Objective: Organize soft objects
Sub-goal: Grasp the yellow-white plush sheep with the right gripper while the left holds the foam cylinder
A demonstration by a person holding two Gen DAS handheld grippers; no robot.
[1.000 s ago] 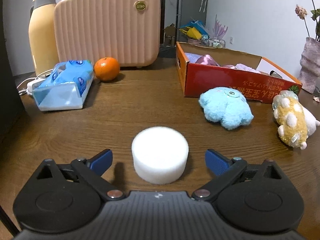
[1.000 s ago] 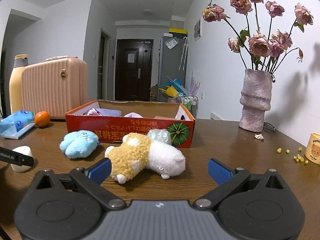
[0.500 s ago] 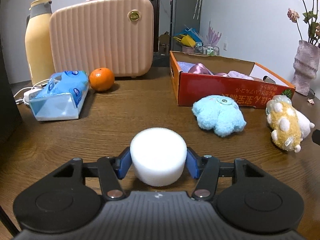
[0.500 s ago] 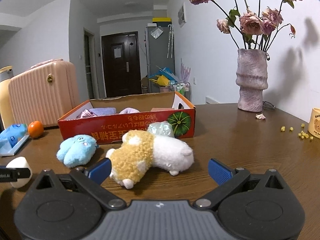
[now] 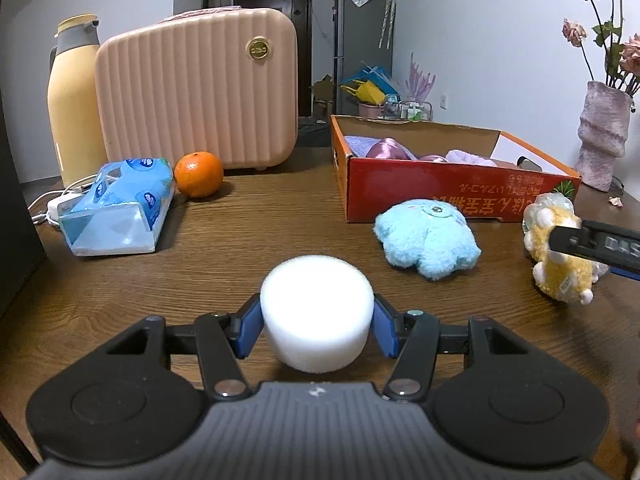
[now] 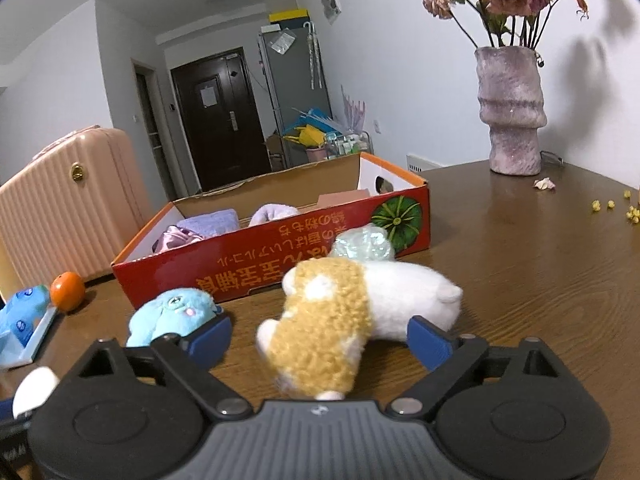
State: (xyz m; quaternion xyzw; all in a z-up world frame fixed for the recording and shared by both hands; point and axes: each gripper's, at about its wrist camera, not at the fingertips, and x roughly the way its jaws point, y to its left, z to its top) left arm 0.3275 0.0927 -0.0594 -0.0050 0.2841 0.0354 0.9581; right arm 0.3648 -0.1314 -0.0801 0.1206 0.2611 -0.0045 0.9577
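Note:
My left gripper (image 5: 317,330) is shut on a white foam cylinder (image 5: 317,312), blue pads pressed to both its sides, just above the wooden table. My right gripper (image 6: 318,338) is open, with its fingers on either side of a yellow-and-white plush toy (image 6: 344,312) lying on the table; the plush also shows in the left wrist view (image 5: 560,256). A light blue plush (image 5: 430,238) lies in front of the red cardboard box (image 5: 460,196), which holds purple and pink soft items. The blue plush also shows in the right wrist view (image 6: 172,314), as does the box (image 6: 272,260).
A pink ribbed case (image 5: 196,92), a yellow flask (image 5: 74,100), an orange (image 5: 199,174) and a blue tissue pack (image 5: 120,208) stand at the back left. A purple vase of dried roses (image 6: 512,112) stands at the back right, with yellow crumbs (image 6: 612,206) near it.
My left gripper has closed on the white foam cylinder and lifted it slightly. My right gripper has moved forward so its open fingers now straddle the yellow-and-white plush.

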